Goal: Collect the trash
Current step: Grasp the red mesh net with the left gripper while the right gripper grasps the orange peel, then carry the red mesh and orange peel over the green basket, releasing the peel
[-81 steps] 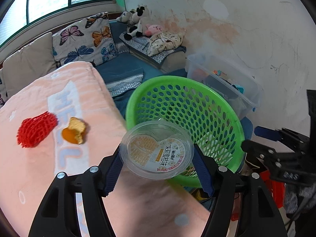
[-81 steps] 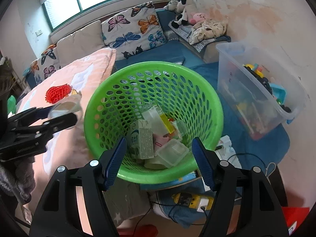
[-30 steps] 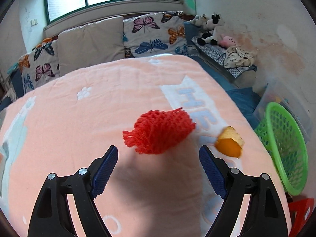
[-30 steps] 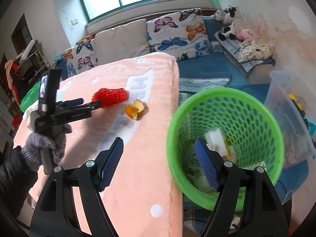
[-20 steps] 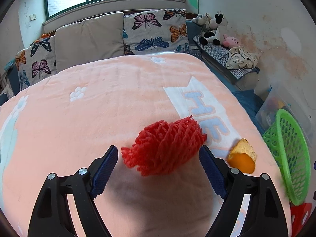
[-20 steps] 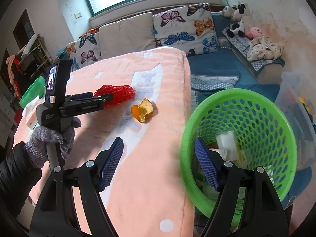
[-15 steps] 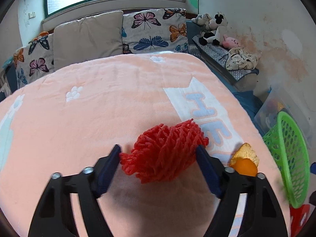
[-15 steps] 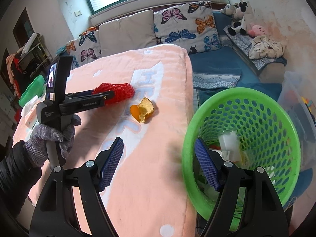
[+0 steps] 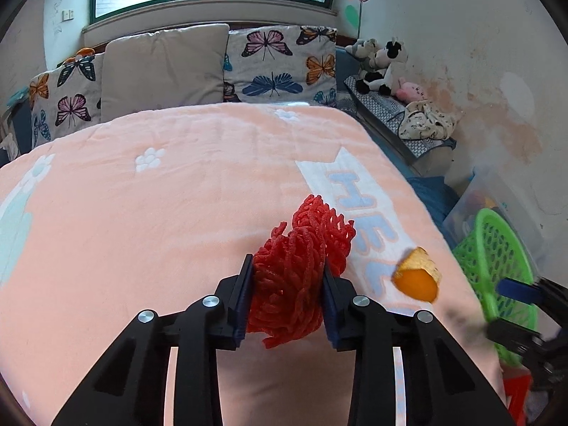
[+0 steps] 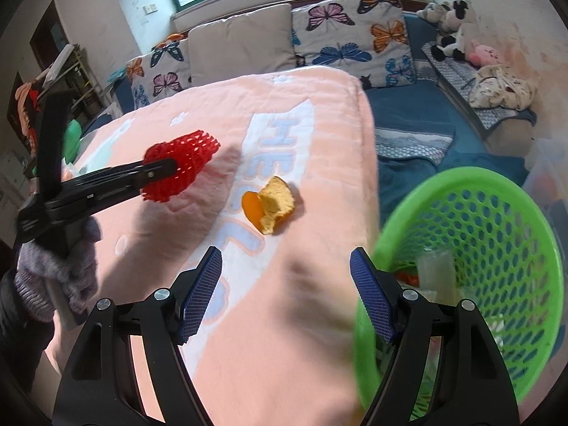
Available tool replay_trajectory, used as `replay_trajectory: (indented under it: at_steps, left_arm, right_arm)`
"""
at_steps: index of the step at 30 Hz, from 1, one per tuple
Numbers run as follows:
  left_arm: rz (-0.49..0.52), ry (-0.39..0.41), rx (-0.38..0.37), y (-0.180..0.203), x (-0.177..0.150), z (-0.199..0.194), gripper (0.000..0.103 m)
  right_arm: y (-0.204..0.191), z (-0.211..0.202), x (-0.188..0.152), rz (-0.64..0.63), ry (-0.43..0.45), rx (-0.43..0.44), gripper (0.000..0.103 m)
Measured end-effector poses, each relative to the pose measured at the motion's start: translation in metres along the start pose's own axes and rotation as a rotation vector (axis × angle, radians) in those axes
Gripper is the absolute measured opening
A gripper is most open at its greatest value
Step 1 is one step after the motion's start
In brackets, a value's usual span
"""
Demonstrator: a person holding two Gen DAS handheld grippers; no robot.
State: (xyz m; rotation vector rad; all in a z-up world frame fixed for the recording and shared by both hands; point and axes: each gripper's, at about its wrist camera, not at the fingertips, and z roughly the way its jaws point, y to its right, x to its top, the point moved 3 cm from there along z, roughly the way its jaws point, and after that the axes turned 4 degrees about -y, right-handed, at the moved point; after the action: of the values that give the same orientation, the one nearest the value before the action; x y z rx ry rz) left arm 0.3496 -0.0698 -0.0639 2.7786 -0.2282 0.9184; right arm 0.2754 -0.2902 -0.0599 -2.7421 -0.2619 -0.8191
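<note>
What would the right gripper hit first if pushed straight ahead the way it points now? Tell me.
Probably the pink blanket: the open right gripper angles down at bare cloth. The orange peel lies farther along that line, the green basket off to its right. Depth is hard to judge.

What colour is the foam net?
Red; the foam net shows best in the left wrist view.
</note>
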Motion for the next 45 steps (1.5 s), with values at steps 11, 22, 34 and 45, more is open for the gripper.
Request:
replay_trajectory:
  at_steps: [11, 22, 34, 45]
  left_arm:
    - [-0.051, 0.037, -0.011, -0.026, -0.023, -0.047, 0.033]
    - [-0.064, 0.041, -0.001, -0.036, -0.043, -0.061, 0.033]
    - [-0.081, 0.033, -0.018, -0.032, -0.055, -0.066, 0.033]
    - [-0.050, 0.048, -0.063, -0.001, -0.069, -0.087, 0.033]
  right_arm:
    - [-0.012, 0.041, 0.021, -0.058, -0.031, 0.037, 0.067]
    - [-0.006, 0.069, 0.030, -0.045, -0.054, 0.013, 0.054]
    - [-0.012, 0.052, 0.023, -0.062, -0.017, 0.015, 0.035]
    - [-0.014, -0.004, -0.010, -0.037, 0.032, 0.045, 0.034]
